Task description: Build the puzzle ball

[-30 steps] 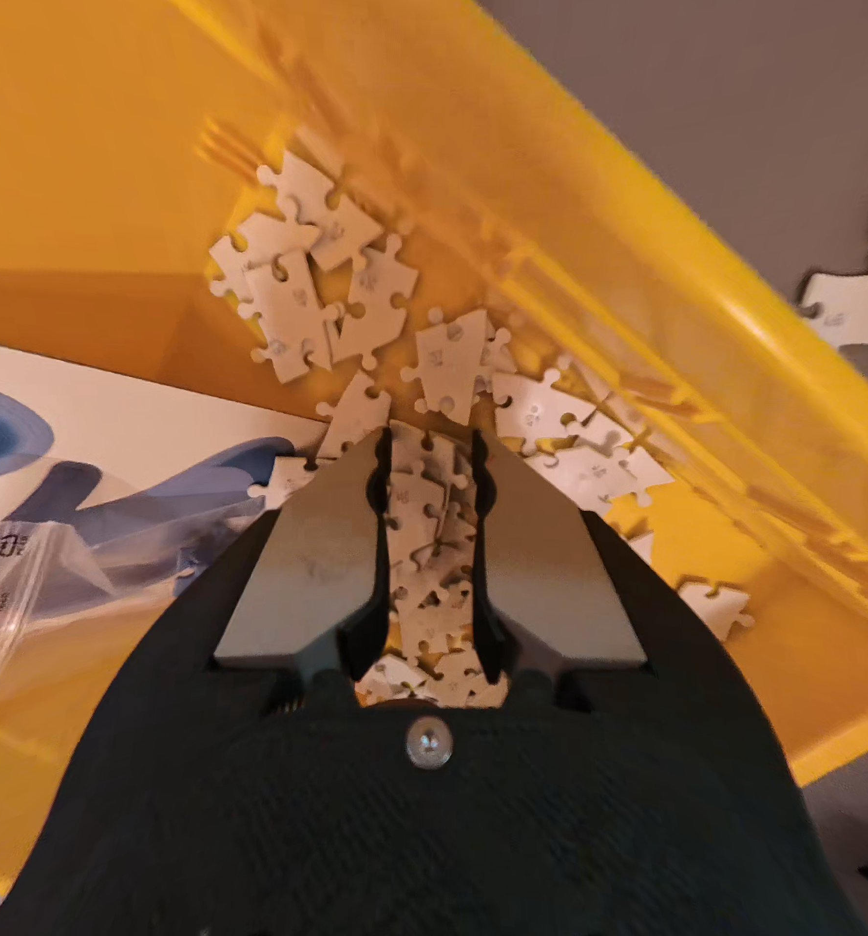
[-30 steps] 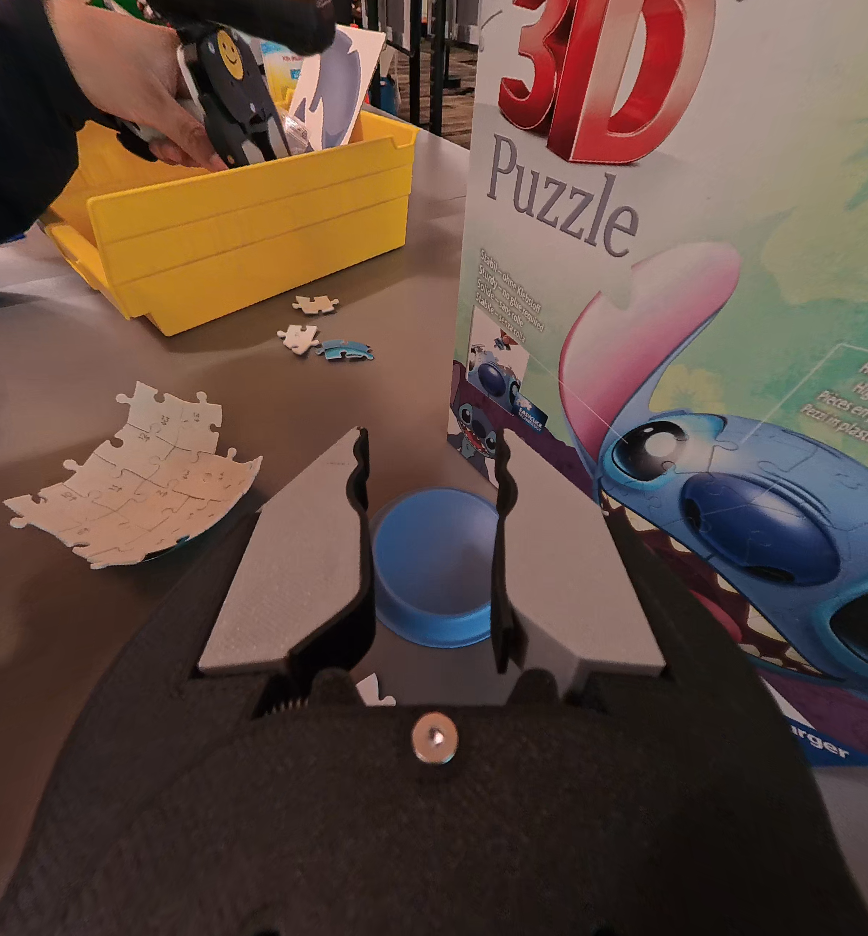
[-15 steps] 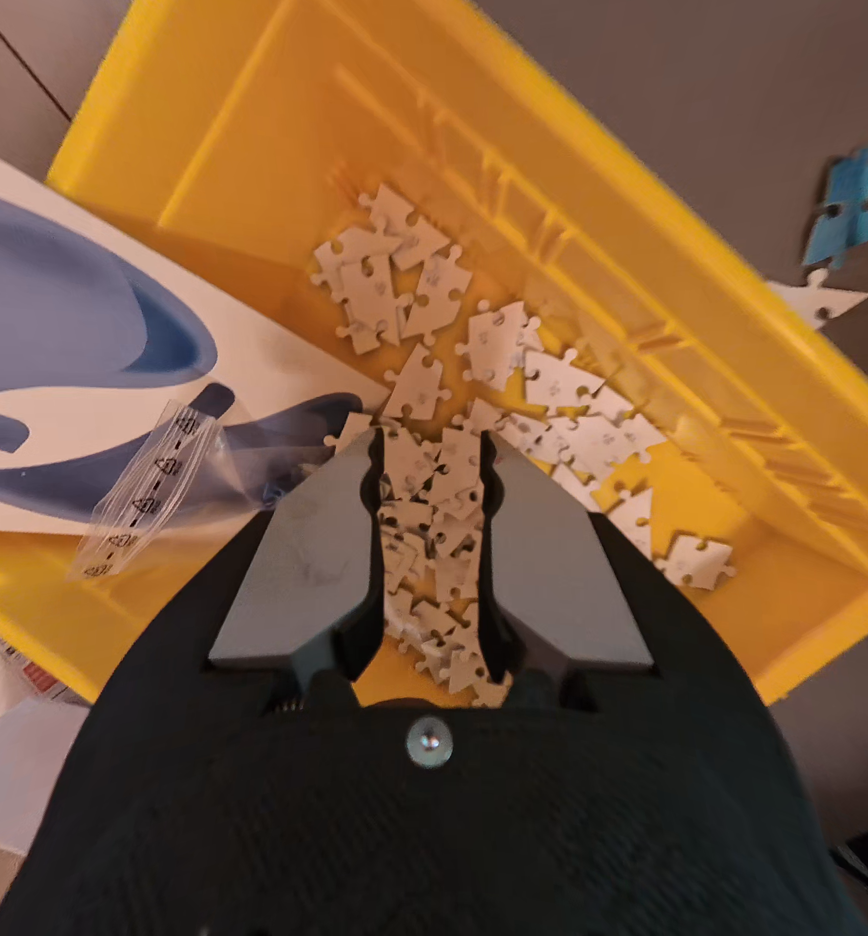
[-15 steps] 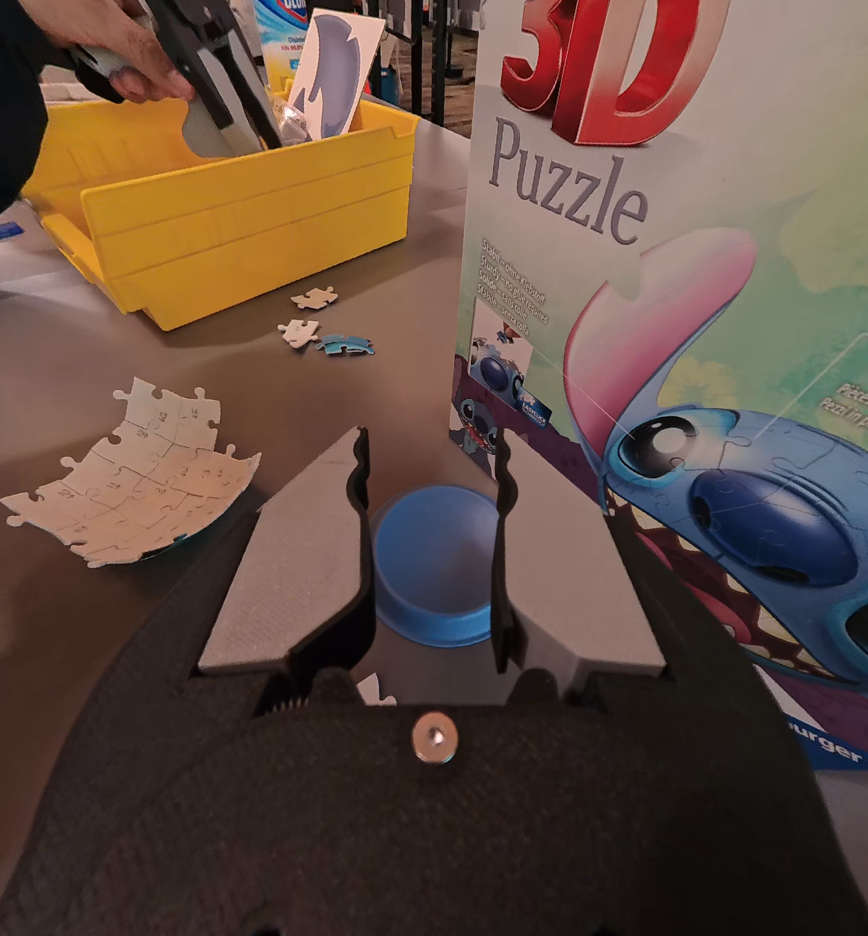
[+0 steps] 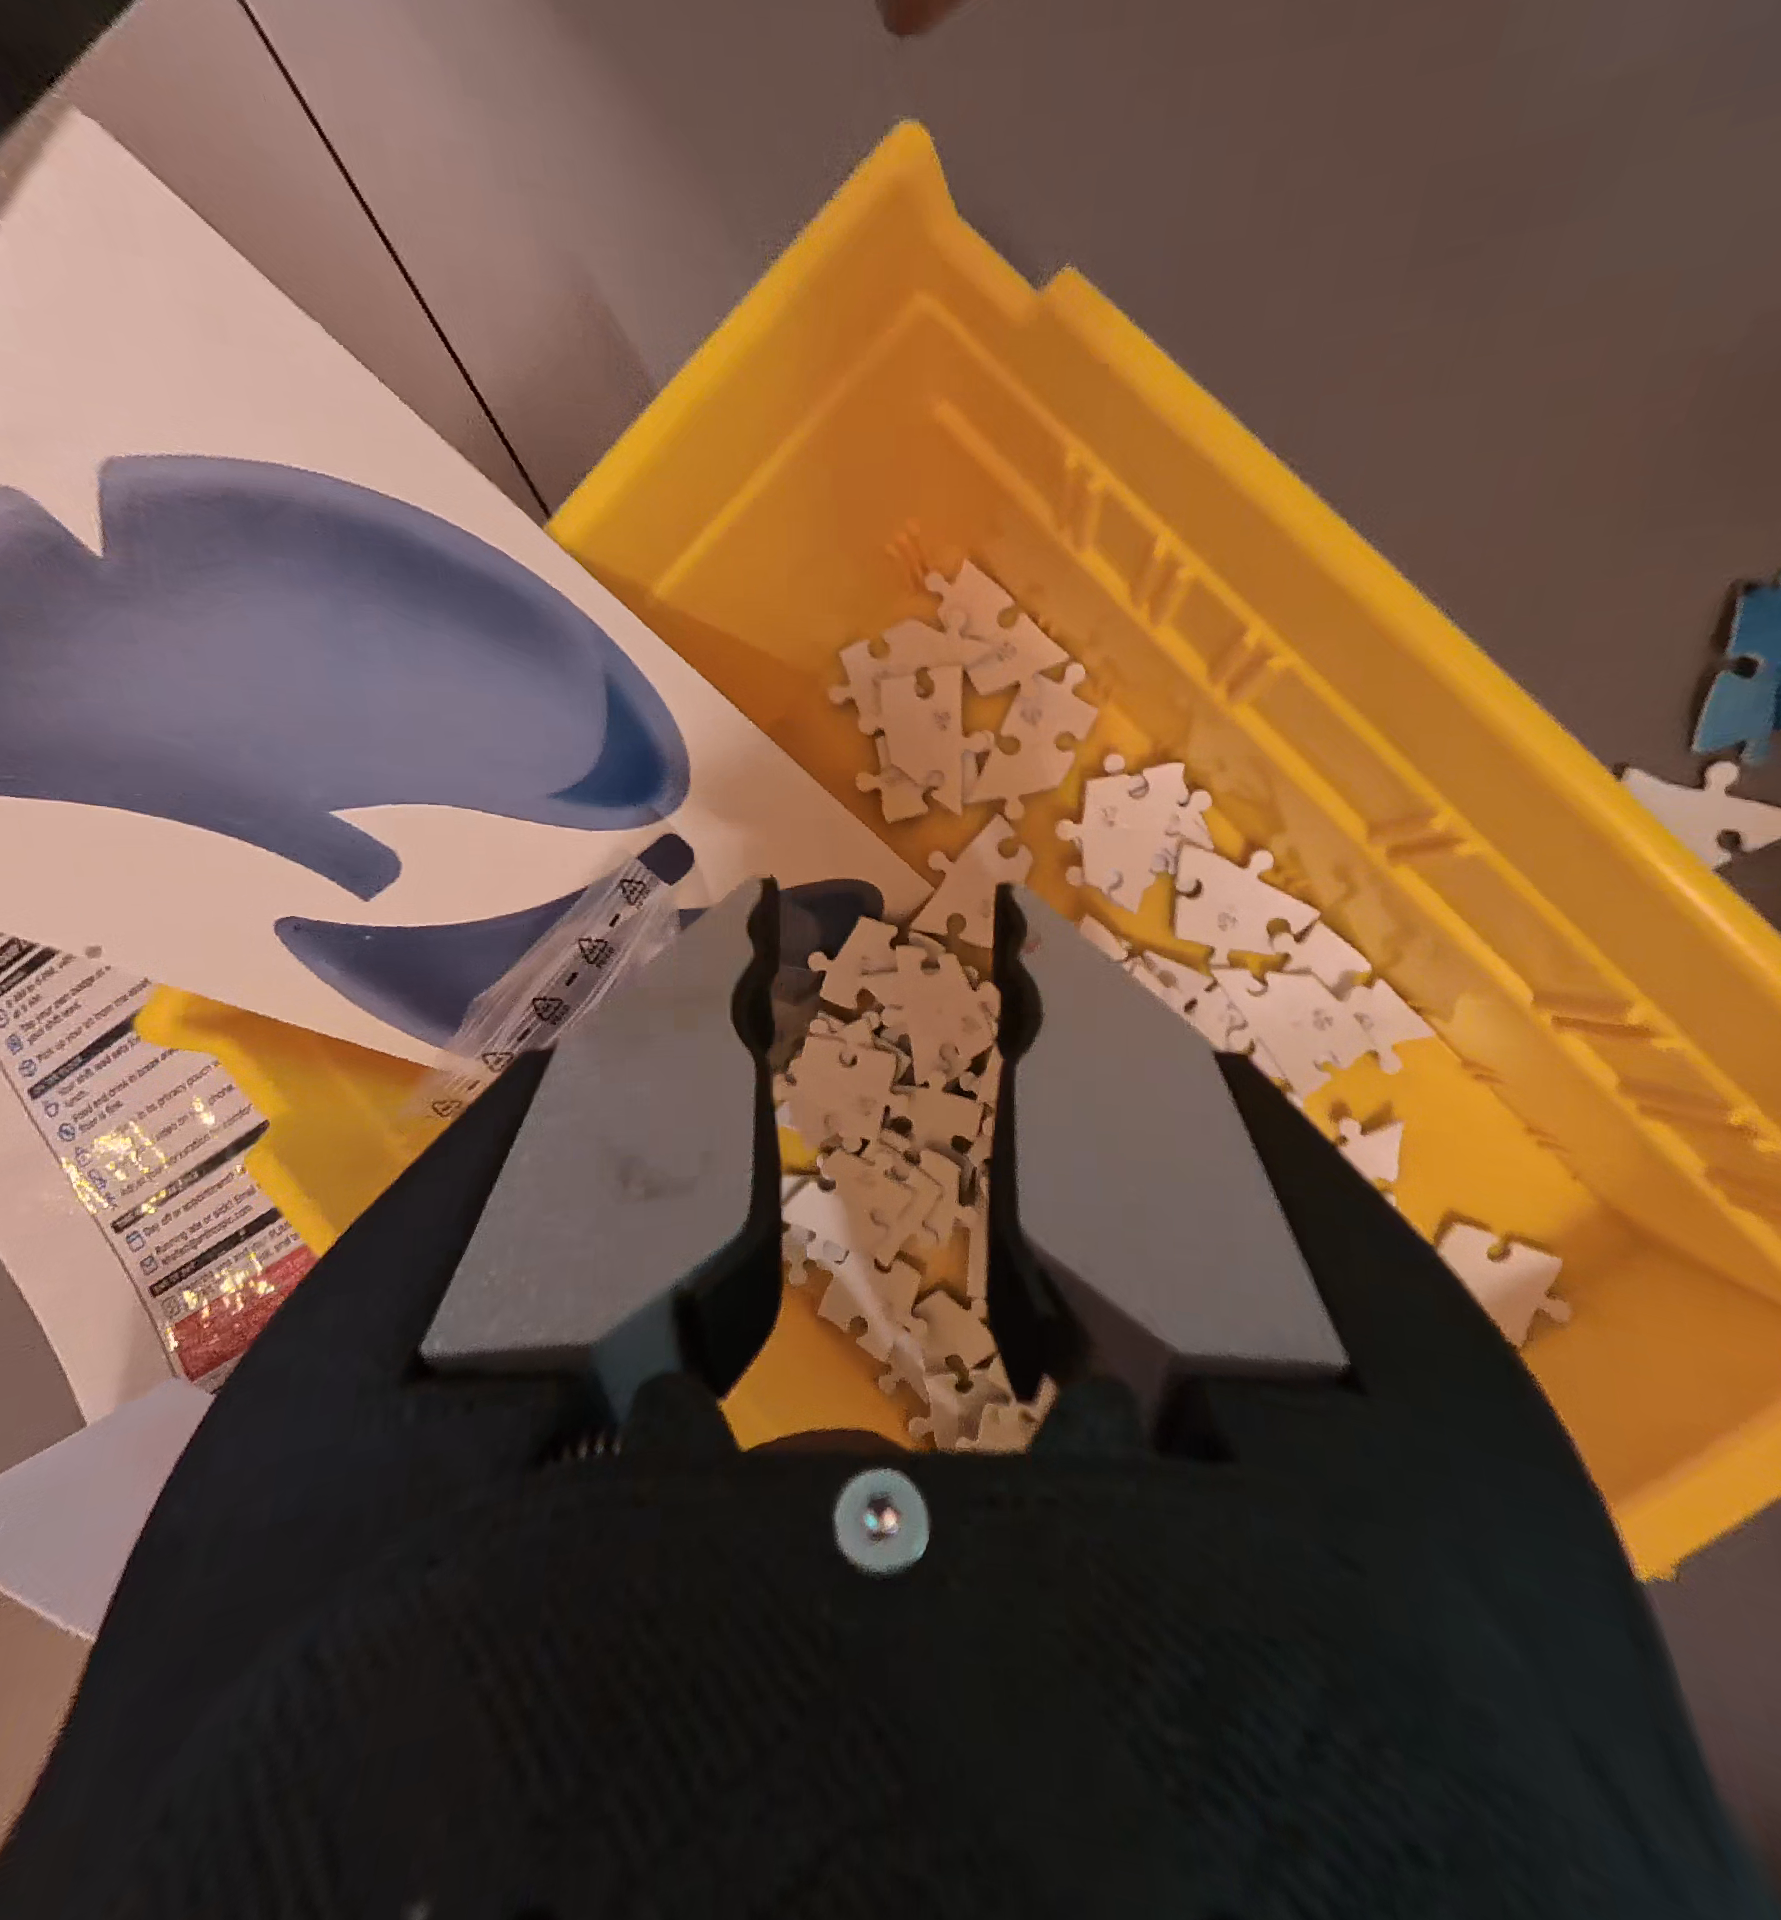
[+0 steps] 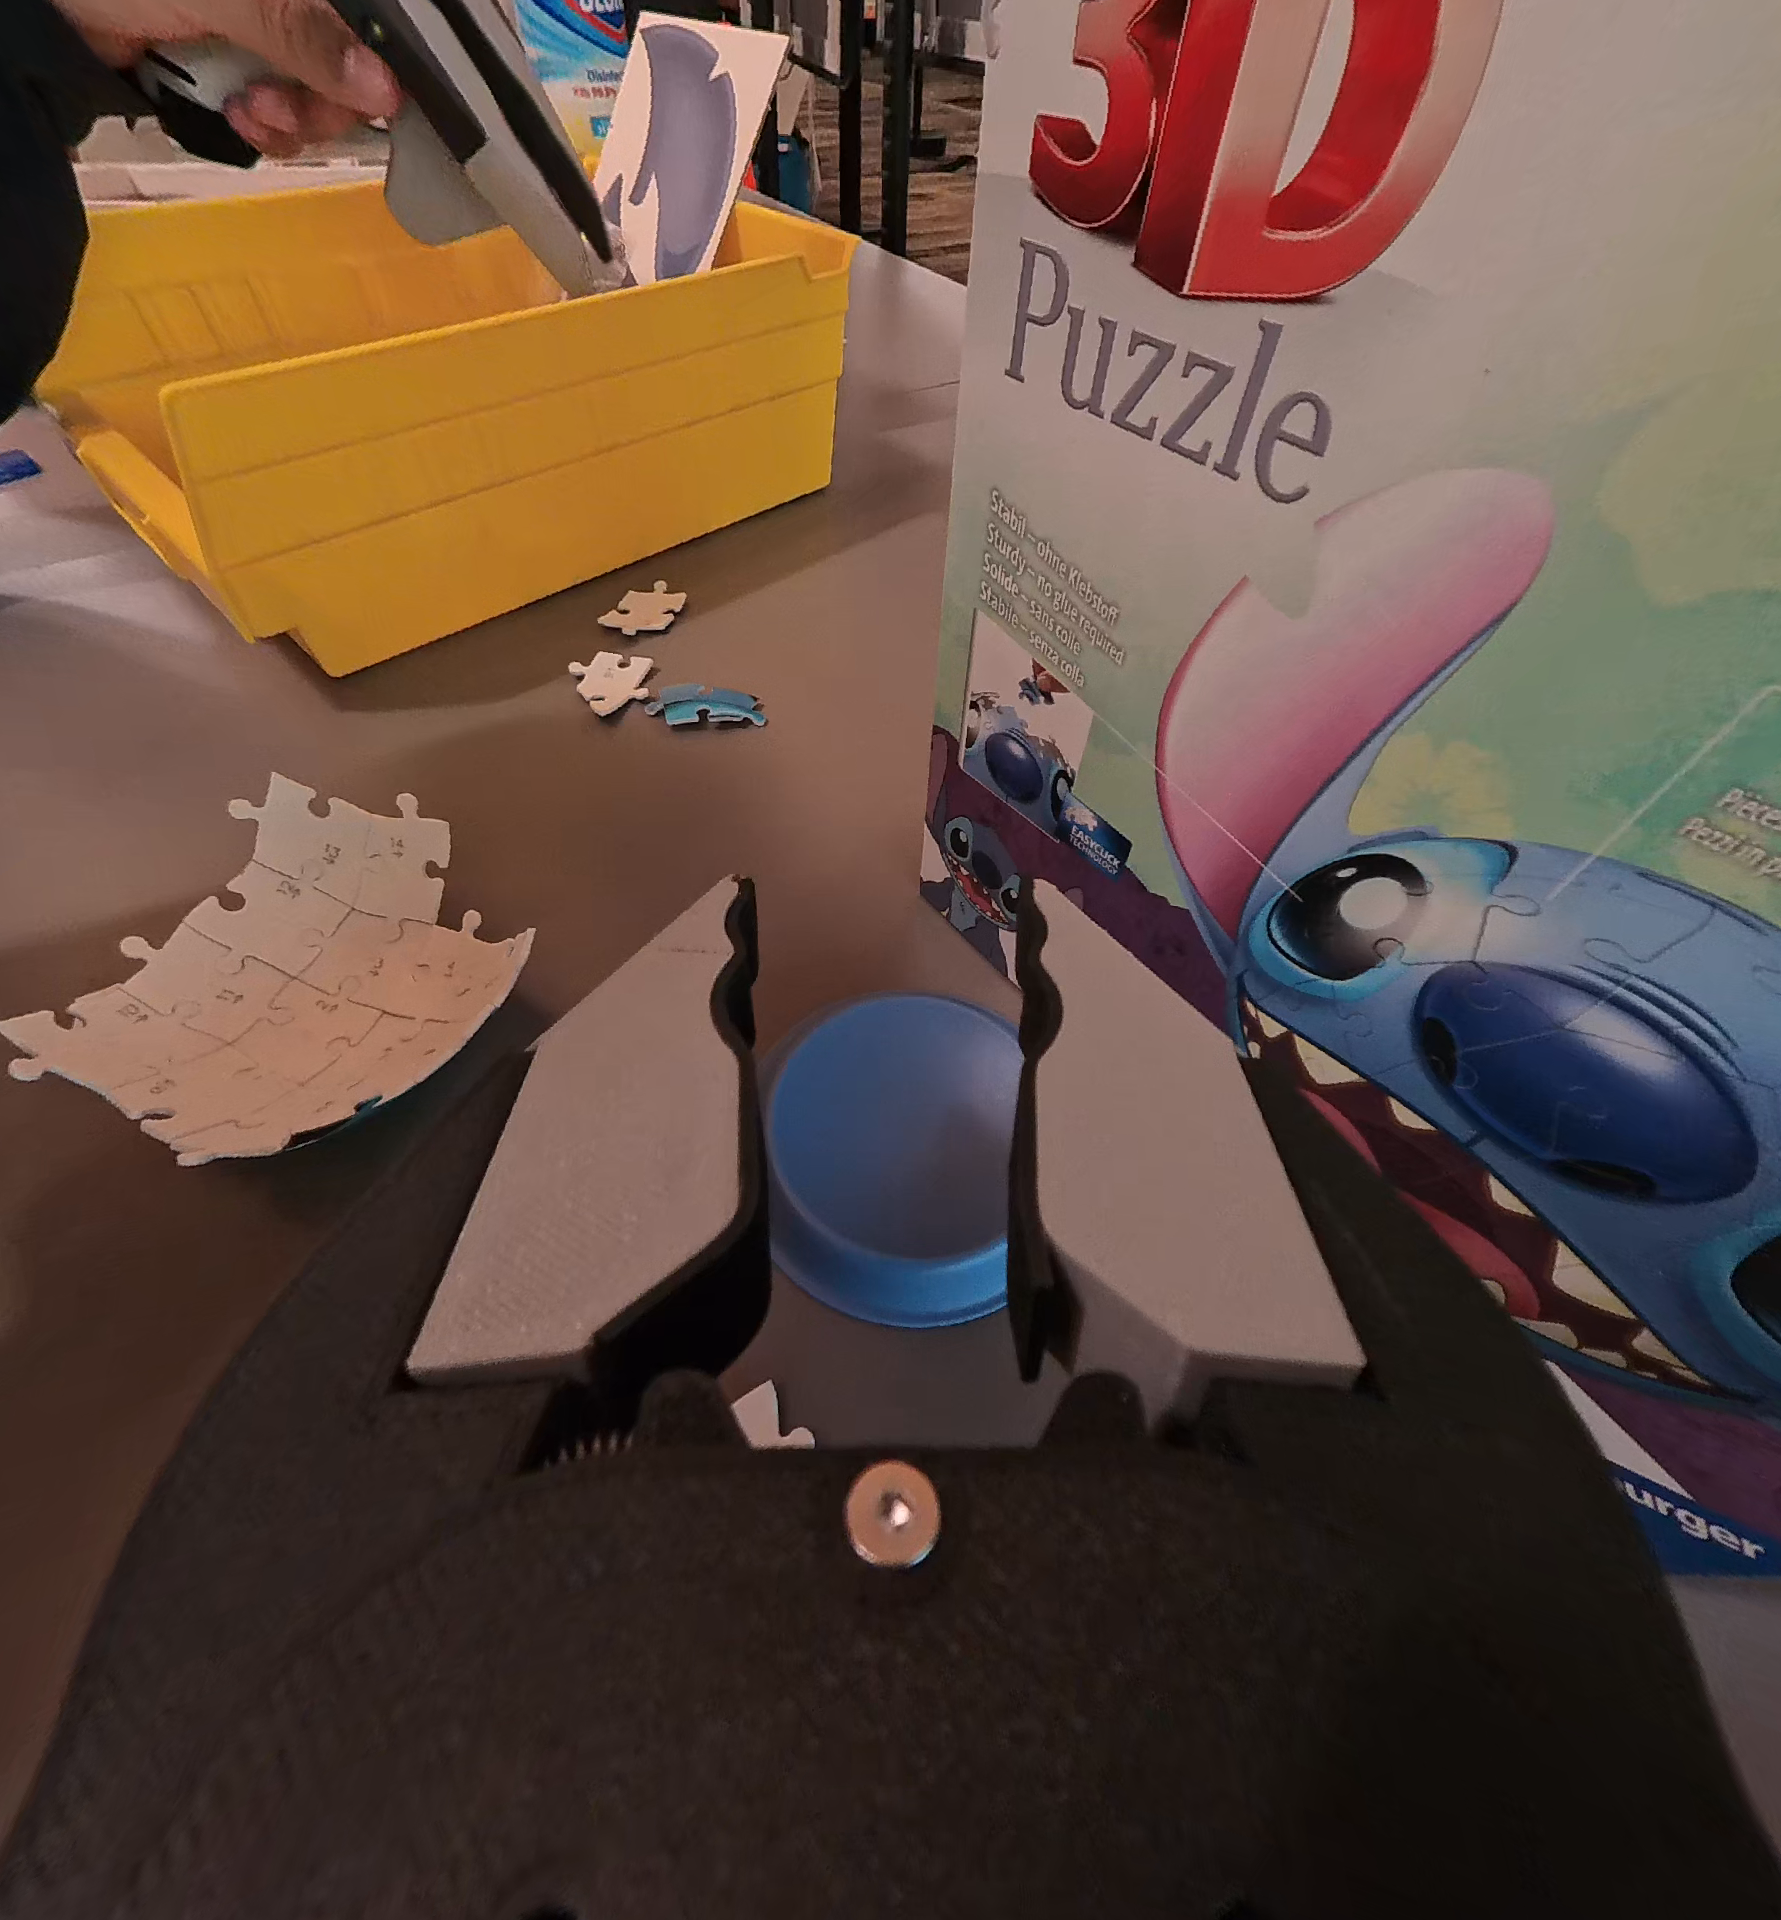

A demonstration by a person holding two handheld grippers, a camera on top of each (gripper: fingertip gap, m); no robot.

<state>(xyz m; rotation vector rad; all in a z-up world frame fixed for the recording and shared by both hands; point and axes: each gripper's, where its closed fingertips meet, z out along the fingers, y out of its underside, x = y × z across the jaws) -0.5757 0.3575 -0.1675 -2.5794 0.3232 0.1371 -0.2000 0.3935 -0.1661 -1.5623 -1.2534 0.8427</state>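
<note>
Left wrist view looks down into yellow bin point(image 5: 1385, 582); right views it point(image 6: 512, 457) low across table.

Bin point(image 6: 512, 457) stands far left on the desk point(image 6: 86, 727), loose pieces point(image 5: 1218, 914) lying in it, a card point(image 6: 683, 156) leaning at its far right end. Three pieces point(image 6: 657, 670) lie on the desk just near of the bin. Joined section point(image 6: 283, 987) sits near left. Box point(image 6: 1385, 727) stands right, cup point(image 6: 891, 1153) beside its left edge.

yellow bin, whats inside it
Loose puzzle pieces, pale backs up, plus a printed card leaning in one end. The left gripper covers some pieces.
</note>
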